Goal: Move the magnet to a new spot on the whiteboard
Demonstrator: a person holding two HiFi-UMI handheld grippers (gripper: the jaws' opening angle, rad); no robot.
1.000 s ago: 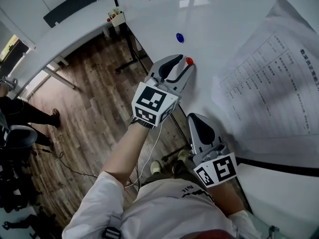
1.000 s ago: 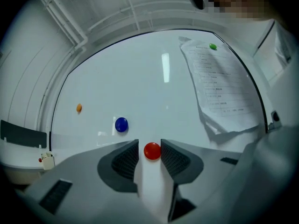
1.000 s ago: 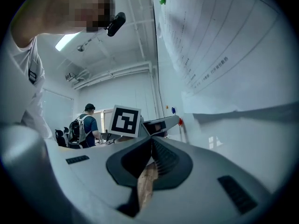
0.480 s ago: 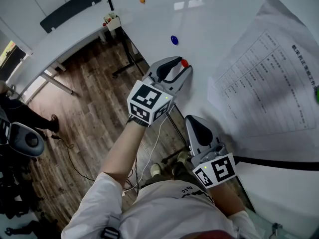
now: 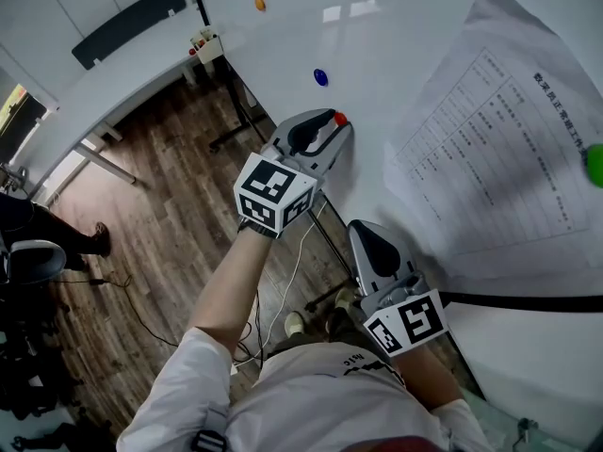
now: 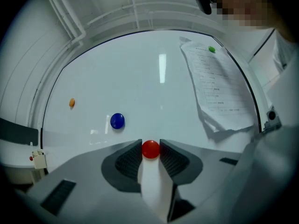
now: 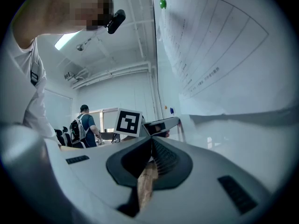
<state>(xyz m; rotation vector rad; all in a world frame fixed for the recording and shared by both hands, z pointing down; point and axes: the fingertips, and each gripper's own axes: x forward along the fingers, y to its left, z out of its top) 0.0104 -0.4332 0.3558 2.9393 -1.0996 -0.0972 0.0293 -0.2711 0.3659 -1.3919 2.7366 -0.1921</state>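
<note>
A red magnet (image 5: 340, 119) sticks to the whiteboard (image 5: 405, 36). My left gripper (image 5: 335, 126) points at the board with its jaws on either side of that magnet. In the left gripper view the red magnet (image 6: 150, 149) fills the gap between the two pads, which have just been closing and touch it on both sides. My right gripper (image 5: 362, 231) hangs lower, close to the board's bottom edge. Its jaws are shut with nothing between them, as the right gripper view (image 7: 151, 143) shows.
A blue magnet (image 5: 320, 77) and an orange magnet (image 5: 259, 4) sit farther along the board. A printed paper sheet (image 5: 499, 149) hangs on the right under a green magnet (image 5: 594, 163). Below are the wood floor (image 5: 160, 205), a white desk (image 5: 113, 73) and the board's stand.
The head view has shifted, so the green magnet now shows at the right edge. Both grippers keep their places, and the left jaws stay around the red magnet.
</note>
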